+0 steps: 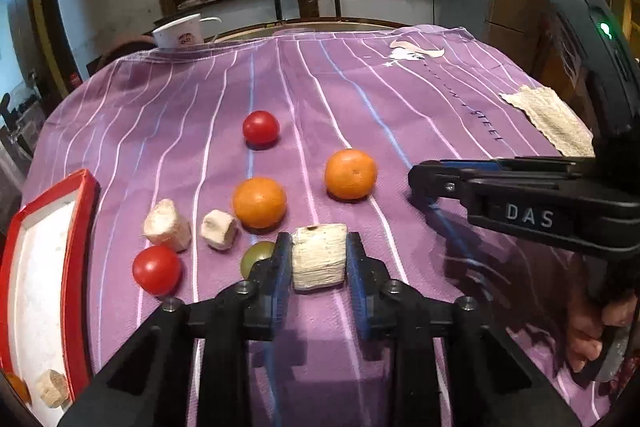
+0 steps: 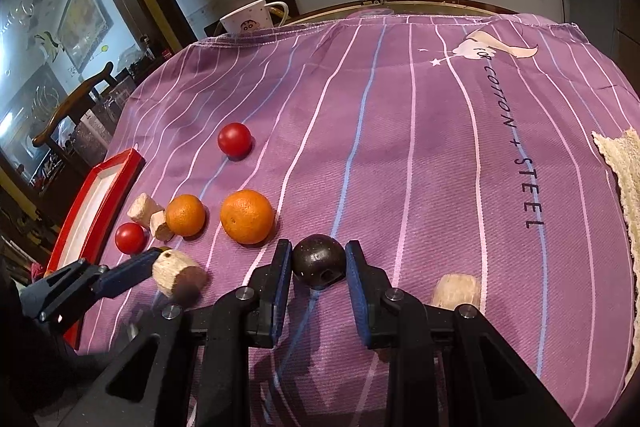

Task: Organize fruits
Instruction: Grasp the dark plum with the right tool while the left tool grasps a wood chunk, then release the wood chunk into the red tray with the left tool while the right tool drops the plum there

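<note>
Left gripper (image 1: 319, 259): jaws are clamping a pale fibrous chunk (image 1: 319, 255), low centre of its view.
Right gripper (image 2: 319, 263): jaws are clamping a dark round fruit (image 2: 319, 259), low centre.
Fruits: oranges (image 1: 259, 202) (image 1: 351, 174) and tomatoes (image 1: 261, 127) (image 1: 156, 269) are lying beyond the left jaws on the purple cloth (image 1: 400, 107).
Red tray (image 1: 86, 227): is sitting at lower left.
</note>
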### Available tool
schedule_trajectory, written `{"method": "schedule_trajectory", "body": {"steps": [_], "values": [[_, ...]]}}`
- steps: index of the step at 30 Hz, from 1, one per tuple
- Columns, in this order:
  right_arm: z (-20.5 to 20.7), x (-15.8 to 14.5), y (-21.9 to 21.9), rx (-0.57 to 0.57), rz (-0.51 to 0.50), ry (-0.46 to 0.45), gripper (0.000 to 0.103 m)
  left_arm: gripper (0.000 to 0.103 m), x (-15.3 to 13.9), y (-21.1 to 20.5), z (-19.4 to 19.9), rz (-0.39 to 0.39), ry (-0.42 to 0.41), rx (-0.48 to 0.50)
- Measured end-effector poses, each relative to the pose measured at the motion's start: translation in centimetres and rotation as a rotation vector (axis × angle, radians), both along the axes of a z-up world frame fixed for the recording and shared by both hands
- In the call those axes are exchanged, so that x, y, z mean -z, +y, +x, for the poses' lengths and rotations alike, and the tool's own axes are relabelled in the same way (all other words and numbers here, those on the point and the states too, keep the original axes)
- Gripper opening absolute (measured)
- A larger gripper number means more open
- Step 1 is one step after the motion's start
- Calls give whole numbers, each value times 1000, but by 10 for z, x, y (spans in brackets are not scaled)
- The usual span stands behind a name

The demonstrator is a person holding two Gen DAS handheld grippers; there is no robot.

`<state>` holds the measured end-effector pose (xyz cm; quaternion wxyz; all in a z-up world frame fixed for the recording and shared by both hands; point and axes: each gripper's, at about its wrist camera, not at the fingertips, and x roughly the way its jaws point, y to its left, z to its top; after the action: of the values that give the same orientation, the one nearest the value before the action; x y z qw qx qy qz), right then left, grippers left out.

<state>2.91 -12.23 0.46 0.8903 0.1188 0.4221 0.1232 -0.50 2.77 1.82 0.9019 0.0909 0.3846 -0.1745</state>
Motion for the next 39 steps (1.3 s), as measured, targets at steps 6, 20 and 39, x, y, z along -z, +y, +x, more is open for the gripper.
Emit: {"method": "schedule_trajectory", "body": {"steps": [6, 20, 39], "values": [[-6, -6, 3, -6, 14, -39, 30, 26, -14, 23, -18, -55, -15, -61], [-44, -71, 103, -283, 199, -76, 30, 26, -70, 232, -65, -195, -49, -463], [-4, -8, 347, -532, -89, 47, 30, 40, -14, 366, -2, -413, 215, -681]]}}
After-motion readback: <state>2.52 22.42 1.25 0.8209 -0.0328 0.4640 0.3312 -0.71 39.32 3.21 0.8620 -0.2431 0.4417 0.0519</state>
